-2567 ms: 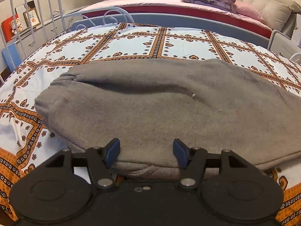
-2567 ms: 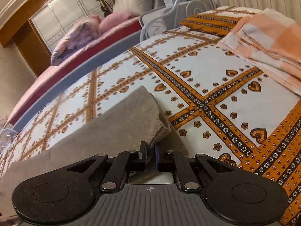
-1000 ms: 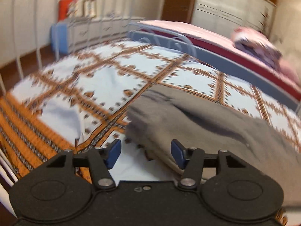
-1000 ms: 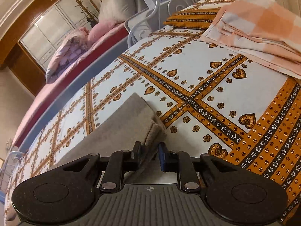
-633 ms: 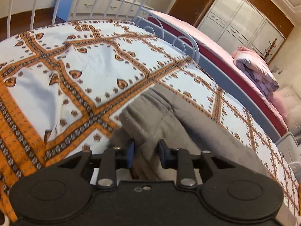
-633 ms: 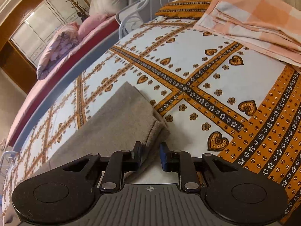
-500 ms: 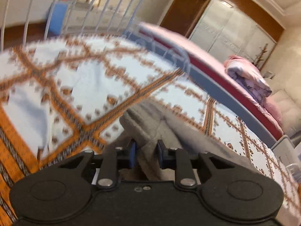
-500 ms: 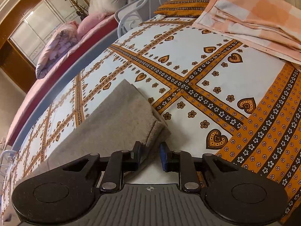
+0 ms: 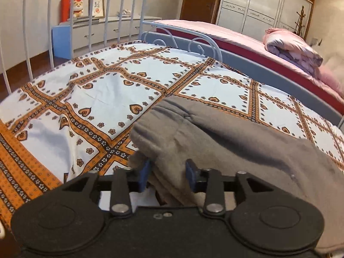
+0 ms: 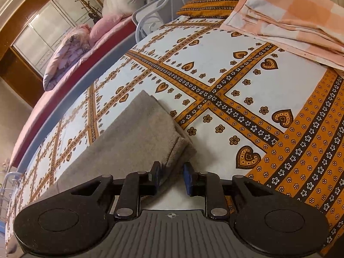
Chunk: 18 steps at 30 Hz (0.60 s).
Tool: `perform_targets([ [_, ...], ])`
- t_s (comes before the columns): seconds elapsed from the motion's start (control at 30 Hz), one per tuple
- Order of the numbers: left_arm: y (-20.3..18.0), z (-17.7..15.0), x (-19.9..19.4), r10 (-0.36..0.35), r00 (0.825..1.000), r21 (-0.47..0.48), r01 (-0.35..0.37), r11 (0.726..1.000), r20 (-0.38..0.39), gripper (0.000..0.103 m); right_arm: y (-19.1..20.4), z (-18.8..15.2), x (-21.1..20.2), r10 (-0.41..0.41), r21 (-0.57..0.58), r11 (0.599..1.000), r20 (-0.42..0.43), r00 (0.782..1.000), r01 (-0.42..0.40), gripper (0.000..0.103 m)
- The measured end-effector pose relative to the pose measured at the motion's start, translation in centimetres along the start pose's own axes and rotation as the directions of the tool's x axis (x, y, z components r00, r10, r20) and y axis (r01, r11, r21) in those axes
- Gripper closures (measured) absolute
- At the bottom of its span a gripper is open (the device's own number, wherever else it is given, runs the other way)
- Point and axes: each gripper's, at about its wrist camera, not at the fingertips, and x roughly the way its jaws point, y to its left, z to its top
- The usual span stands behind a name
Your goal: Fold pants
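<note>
Compared with half a second ago: left gripper (image 9: pixel 167 173) spread wider, blue fingers (image 9: pixel 143 173) now standing apart on either side of a bunched fold of the grey pants (image 9: pixel 225 146) at the waistband corner, fabric between them but pinched or loose — cannot tell; blur gone, view steadier. Waistband end raised slightly off the patterned bedsheet (image 9: pixel 90 94), elastic edge facing the white metal bed rail (image 9: pixel 64 17) and the blue-and-white dresser (image 9: pixel 90 36) beyond. Long axis running from that waistband rightward across the bed, roughly parallel to the pink bed (image 9: pixel 247 40) behind, legs stacked one on the other. At the far right end, right gripper (image 10: pixel 172 178) also opened a little more than before — cuff edge of the pants (image 10: pixel 133 137) lying between the parted fingers (image 10: pixel 155 174), not clamped. Hem pointing toward the folded checked blanket (image 10: pixel 290 15) and the orange pillow (image 10: pixel 210 5), well apart from both.
</note>
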Motion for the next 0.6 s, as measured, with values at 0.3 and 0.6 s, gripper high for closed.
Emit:
perform_targets([
  [0.3, -6.0, -1.0, -3.9, -0.074, 0.996, 0.141, 0.067, 0.988, 0.046, 0.045, -0.5, 0.0, -0.3, 0.032, 0.046, 0.998, -0.007, 0.999, -0.032, 0.076],
  [0.6, -12.6, -3.3, -5.7, -0.181, 0.983, 0.190, 0.174, 0.966, 0.019, 0.042, 0.1, -0.7, -0.4, 0.074, 0.045, 0.996, -0.016, 0.997, -0.073, 0.065],
])
